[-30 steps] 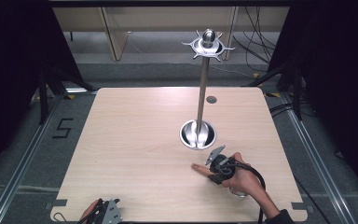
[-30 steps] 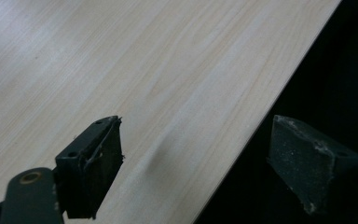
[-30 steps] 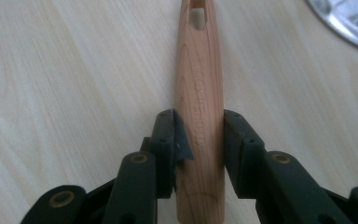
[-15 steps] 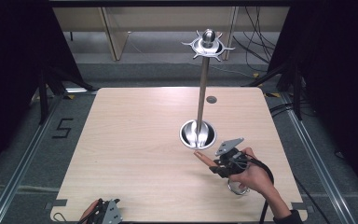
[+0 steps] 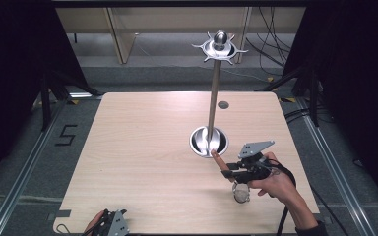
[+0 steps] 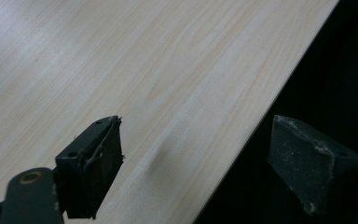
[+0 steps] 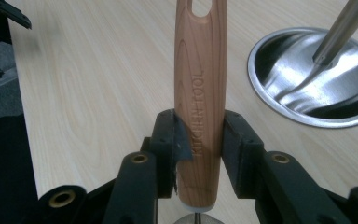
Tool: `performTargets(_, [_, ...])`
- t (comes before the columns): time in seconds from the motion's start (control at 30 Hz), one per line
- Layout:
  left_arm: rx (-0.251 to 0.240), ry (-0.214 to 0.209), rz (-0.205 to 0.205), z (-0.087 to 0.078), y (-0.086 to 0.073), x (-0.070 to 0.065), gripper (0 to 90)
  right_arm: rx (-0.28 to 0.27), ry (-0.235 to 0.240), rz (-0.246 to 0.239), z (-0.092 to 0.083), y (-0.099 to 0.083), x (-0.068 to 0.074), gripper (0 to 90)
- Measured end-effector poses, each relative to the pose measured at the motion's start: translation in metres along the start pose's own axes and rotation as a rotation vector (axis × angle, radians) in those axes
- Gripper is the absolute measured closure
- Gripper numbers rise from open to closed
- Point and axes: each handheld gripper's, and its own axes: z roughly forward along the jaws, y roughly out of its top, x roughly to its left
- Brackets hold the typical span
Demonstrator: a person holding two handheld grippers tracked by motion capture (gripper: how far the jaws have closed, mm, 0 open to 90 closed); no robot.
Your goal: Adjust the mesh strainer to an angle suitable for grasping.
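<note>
Right gripper clamped on a wooden tool handle; left gripper wide open, holding nothing.

The handle, printed "KITCHEN TOOL", points toward the steel stand base just beyond it, at the right near part of the surface. The right hand reaches in from the near right. The left gripper hangs over the surface's near edge, left of centre.

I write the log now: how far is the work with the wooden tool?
Done: the right tongs grip the wooden-handled kitchen tool beside the tall steel hanging stand. Left: probably hanging it by its handle hole. The left tongs sit open at the table edge.
</note>
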Motion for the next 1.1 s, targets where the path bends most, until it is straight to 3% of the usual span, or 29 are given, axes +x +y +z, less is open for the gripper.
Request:
performTargets(0.2, [0.0,0.0,0.001,0.0,0.0,0.0,16.8,-0.059,0.009,0.004,-0.004,0.002,-0.001,68.6])
performTargets(0.43, [0.002,-0.001,0.001,0.0,0.0,0.0,16.8,-0.169,-0.007,0.058,-0.017,0.008,-0.001,68.8])
performTargets(0.53, [0.002,-0.001,0.001,0.0,0.0,0.0,16.8,-0.221,-0.031,0.024,-0.021,0.009,-0.004,68.8])
performTargets(0.87, [0.009,0.0,0.0,0.0,0.0,0.001,16.8,-0.259,-0.06,0.053,-0.032,0.02,-0.005,68.8])
performTargets(0.9, [0.008,0.008,-0.006,0.0,0.0,0.001,16.8,-0.269,-0.082,0.063,-0.033,0.021,-0.004,68.8])
performTargets(1.1, [0.002,0.008,-0.01,0.001,-0.001,0.001,16.8,-0.28,-0.123,0.043,-0.038,0.028,-0.007,68.8])
